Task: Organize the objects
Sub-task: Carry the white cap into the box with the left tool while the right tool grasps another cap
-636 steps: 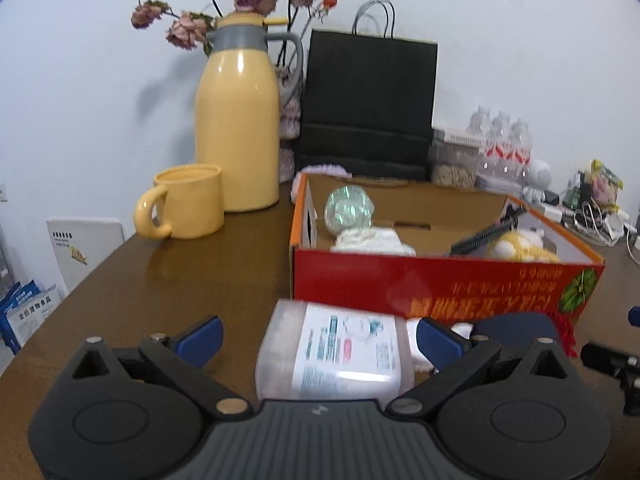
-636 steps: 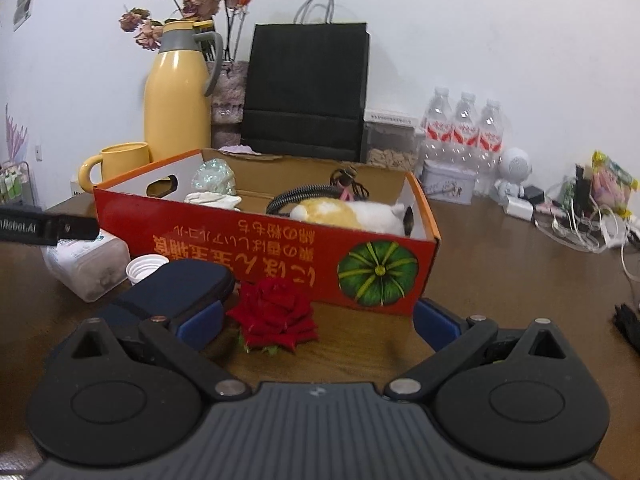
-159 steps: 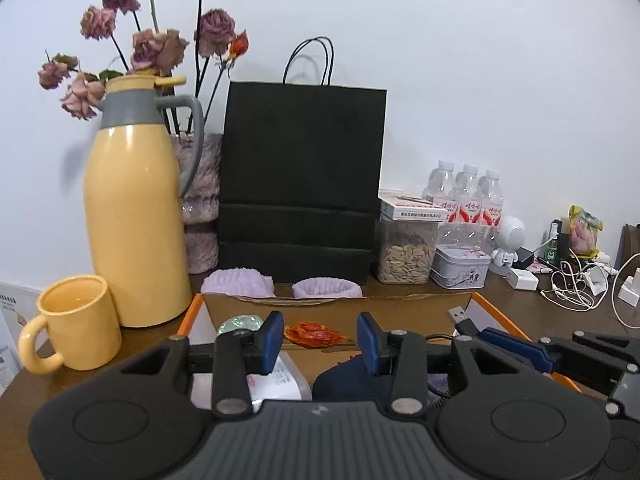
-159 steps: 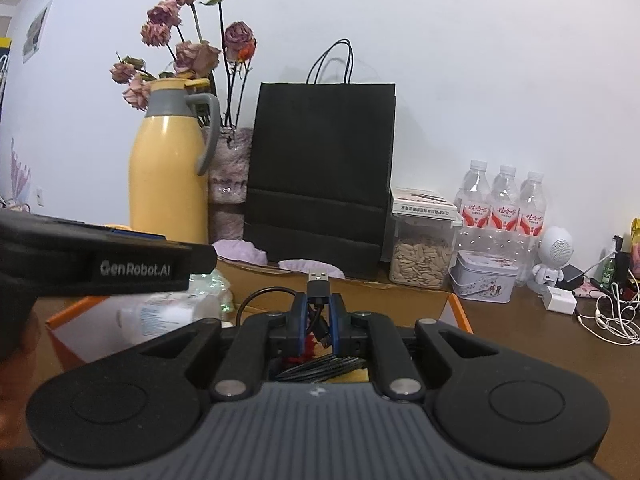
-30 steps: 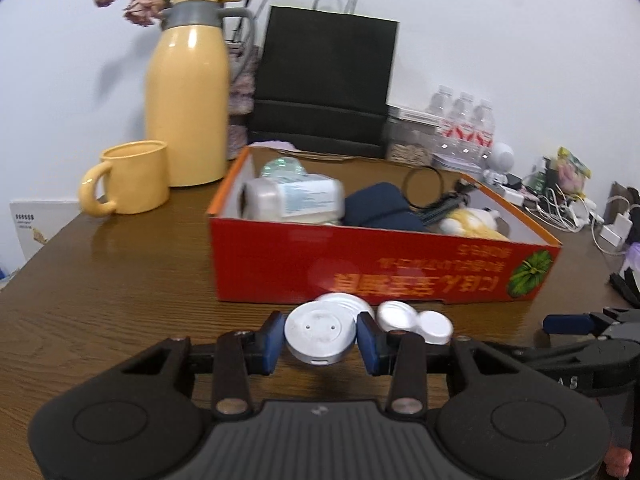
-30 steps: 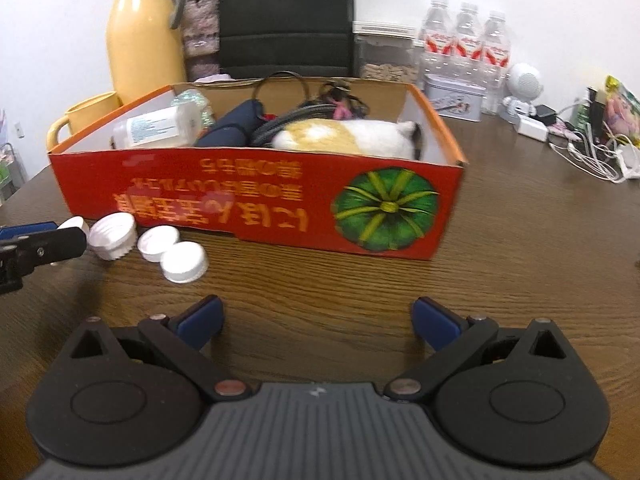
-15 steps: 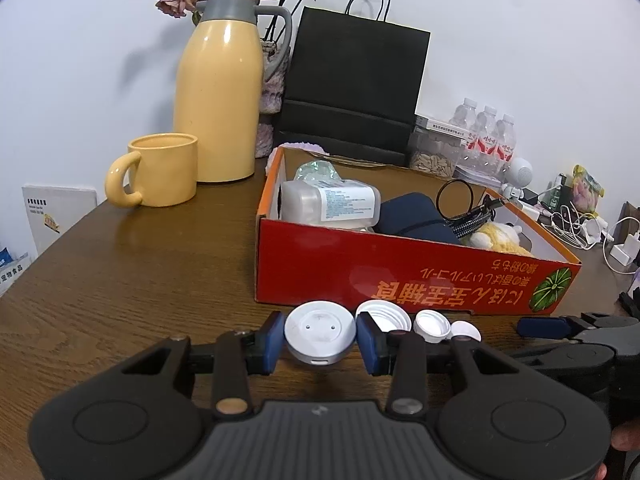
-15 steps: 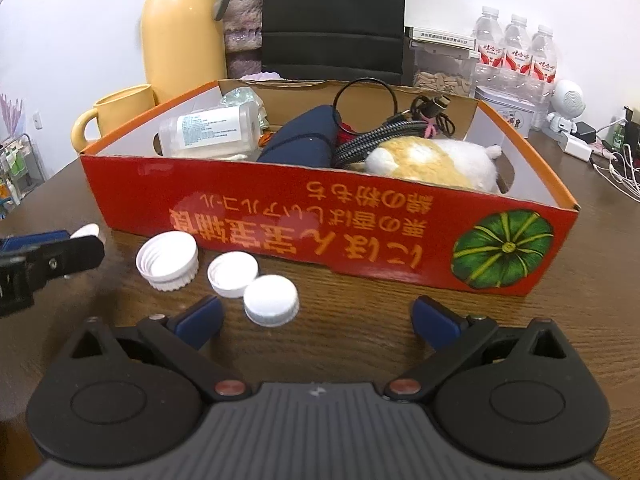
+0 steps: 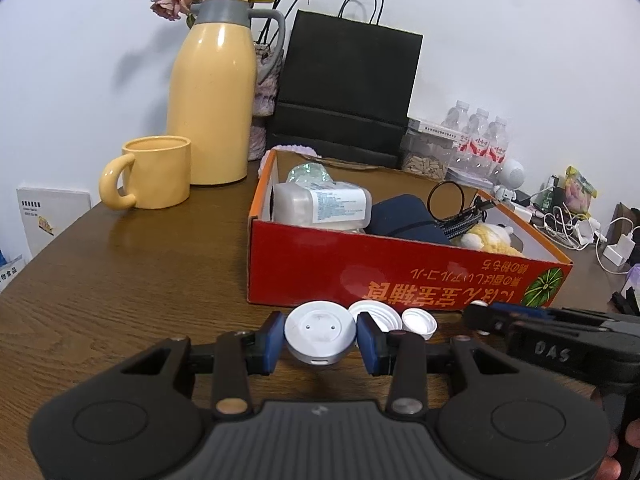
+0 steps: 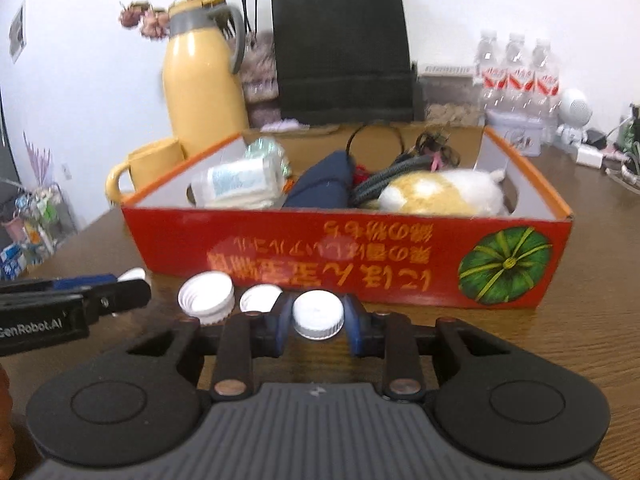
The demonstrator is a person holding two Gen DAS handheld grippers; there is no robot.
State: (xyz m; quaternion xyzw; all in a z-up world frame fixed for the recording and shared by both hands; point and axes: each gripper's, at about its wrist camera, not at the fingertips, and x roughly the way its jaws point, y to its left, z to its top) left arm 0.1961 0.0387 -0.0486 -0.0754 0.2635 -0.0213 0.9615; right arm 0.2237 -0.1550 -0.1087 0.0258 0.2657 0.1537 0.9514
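Pickup step — left claw (image 9: 316, 340) grips a white disc (image 9: 320, 330), right claw (image 10: 318, 322) is closing round a bottle cap (image 10: 318, 314); next, lift both into the red box (image 10: 360, 264).

Both my wrist cameras sit low, close, facing the red box (image 9: 400, 276); left views from its left corner.

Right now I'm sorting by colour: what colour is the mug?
Yellow: the mug shows best in the left wrist view.

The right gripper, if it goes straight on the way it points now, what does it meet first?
Probably the red front wall of the box. The right gripper, its jaws closing with a small white cap between them, points at that wall; depth is unclear.
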